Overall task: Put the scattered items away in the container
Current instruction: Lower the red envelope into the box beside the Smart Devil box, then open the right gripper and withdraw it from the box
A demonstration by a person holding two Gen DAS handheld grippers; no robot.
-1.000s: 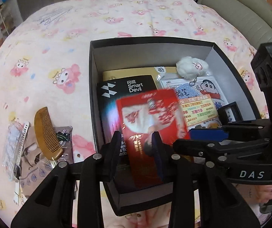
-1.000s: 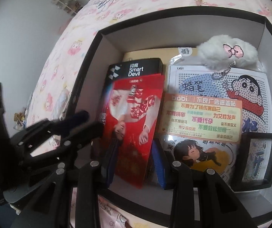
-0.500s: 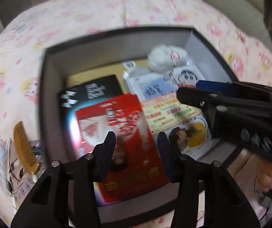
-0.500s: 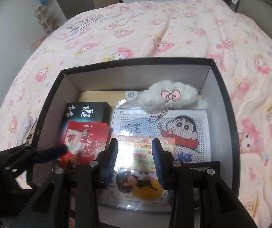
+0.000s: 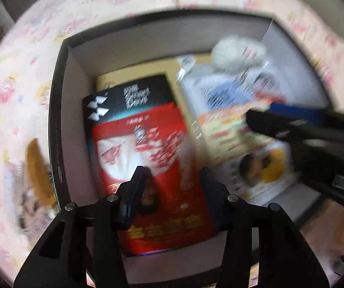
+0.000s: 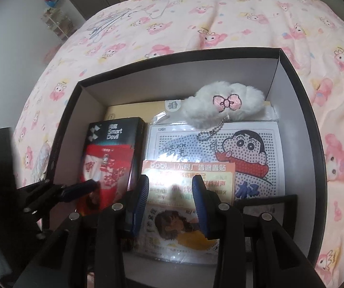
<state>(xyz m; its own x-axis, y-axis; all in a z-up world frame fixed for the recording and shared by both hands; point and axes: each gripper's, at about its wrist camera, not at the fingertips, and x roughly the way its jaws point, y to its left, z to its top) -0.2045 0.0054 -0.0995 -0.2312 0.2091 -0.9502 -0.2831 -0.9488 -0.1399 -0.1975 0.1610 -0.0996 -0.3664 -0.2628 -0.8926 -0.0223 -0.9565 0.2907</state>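
While red packet point(image 5: 155, 168) lies in box point(image 5: 59, 124), left gripper point(image 5: 172, 187) steep above, fingers spread, just closing slightly.

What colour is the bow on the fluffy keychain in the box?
Pink with a dark outline, on the white fluffy keychain; the right wrist view shows it best.

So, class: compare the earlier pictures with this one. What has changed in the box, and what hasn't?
The left claw let go of the red packet, its jaws having just been opening; the packet now lies flat in the box on the black carton. The right claw stays empty. The white plush and cartoon sheet haven't moved.
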